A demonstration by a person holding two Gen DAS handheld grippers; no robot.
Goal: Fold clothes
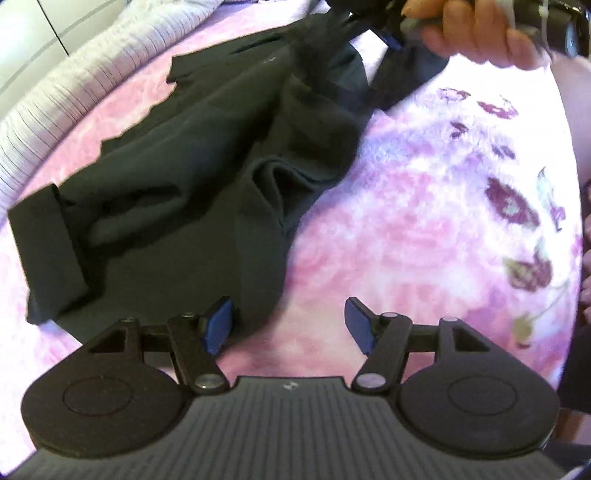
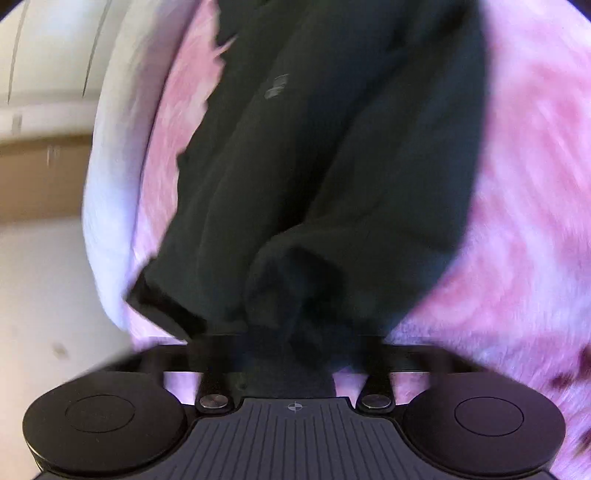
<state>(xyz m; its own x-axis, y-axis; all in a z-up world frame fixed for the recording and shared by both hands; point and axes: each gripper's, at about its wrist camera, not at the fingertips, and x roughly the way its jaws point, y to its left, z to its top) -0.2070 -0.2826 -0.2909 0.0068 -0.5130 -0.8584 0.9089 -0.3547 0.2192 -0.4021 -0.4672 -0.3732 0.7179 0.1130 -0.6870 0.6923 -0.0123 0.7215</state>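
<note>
A dark green-black garment [image 1: 207,155] lies crumpled on a pink floral blanket [image 1: 424,229], with a cuffed sleeve end [image 1: 48,251] at the left. My left gripper [image 1: 288,325] is open and empty, hovering just above the garment's near edge; its blue pads [image 1: 218,325] stand wide apart. My right gripper [image 1: 391,37] shows at the top of the left wrist view, held by a hand, pinching the far end of the garment. In the right wrist view the garment [image 2: 332,166] hangs from my right gripper [image 2: 295,347], whose fingers are hidden under bunched cloth.
A white ribbed quilt [image 1: 74,81] runs along the blanket's far left edge. White wardrobe panels [image 1: 29,29] stand behind it. A pale wall and brown strip [image 2: 40,177] show left in the right wrist view.
</note>
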